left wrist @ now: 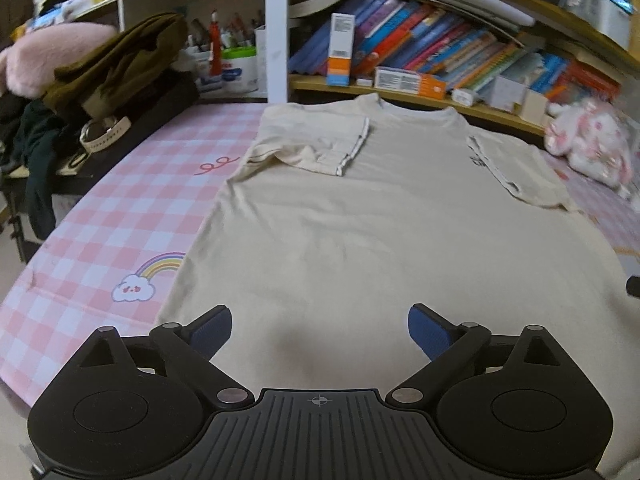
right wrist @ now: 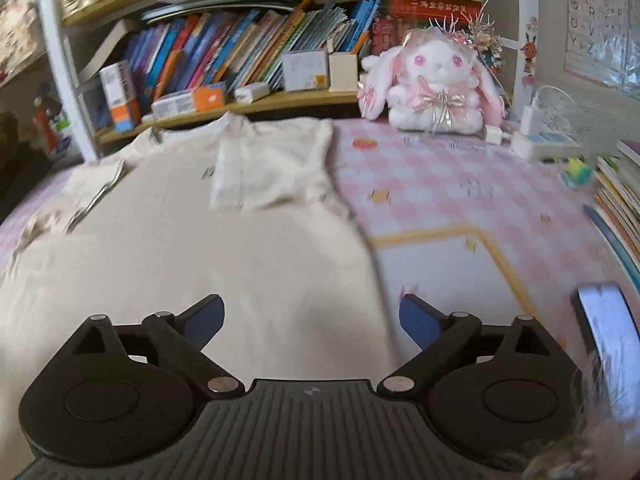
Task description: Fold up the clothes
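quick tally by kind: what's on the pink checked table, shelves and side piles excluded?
Cream T-shirt: 1
Plush bunny: 1
White power strip: 1
White charger plugs: 2
Small green-yellow toy: 1
Phone: 1
Total: 7

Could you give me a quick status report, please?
Left claw and right claw open, empty. T-shirt flat, both sleeves folded in. Nothing on it.

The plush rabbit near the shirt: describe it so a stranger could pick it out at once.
Start at the pink checked table cover, where the cream T-shirt lies flat. Beyond the shirt's right side, against the bookshelf, sits the plush rabbit. It alone is soft, white and pink, long-eared, with a shiny bow.
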Action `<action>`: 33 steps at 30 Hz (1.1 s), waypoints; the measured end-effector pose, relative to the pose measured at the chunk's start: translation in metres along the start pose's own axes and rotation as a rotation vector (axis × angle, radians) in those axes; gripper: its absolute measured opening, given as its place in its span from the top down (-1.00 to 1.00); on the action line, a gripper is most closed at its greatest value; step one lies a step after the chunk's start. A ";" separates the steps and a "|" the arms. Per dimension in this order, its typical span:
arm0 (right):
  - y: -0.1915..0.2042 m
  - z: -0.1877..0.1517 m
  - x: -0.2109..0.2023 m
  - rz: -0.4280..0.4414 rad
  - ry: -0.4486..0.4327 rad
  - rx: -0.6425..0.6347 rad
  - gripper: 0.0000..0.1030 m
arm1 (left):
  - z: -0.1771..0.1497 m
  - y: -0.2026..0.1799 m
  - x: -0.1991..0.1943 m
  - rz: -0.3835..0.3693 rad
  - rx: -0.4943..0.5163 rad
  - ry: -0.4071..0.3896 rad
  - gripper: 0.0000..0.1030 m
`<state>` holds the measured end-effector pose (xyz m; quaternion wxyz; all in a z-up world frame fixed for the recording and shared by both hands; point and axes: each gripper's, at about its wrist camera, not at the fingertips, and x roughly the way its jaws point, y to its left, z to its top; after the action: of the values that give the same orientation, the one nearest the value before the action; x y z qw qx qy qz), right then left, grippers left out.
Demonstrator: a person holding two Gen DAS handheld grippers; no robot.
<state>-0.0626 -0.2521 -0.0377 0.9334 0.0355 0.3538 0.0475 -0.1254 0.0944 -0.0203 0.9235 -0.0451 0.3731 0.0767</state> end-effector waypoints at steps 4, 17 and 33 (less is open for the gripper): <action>0.023 -0.029 -0.026 -0.027 0.003 0.030 -0.91 | -0.010 0.016 -0.012 -0.020 0.020 -0.004 -0.88; 0.071 -0.089 -0.080 -0.077 0.007 0.035 -0.94 | -0.046 0.059 -0.041 -0.050 0.079 0.005 -0.88; 0.054 -0.121 -0.103 -0.136 0.043 0.147 -0.94 | -0.069 0.097 -0.068 -0.074 0.013 0.006 -0.86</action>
<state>-0.2230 -0.2066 -0.0556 0.9217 0.0787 0.3777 -0.0413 -0.2378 0.1732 -0.0244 0.9248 -0.0533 0.3746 0.0398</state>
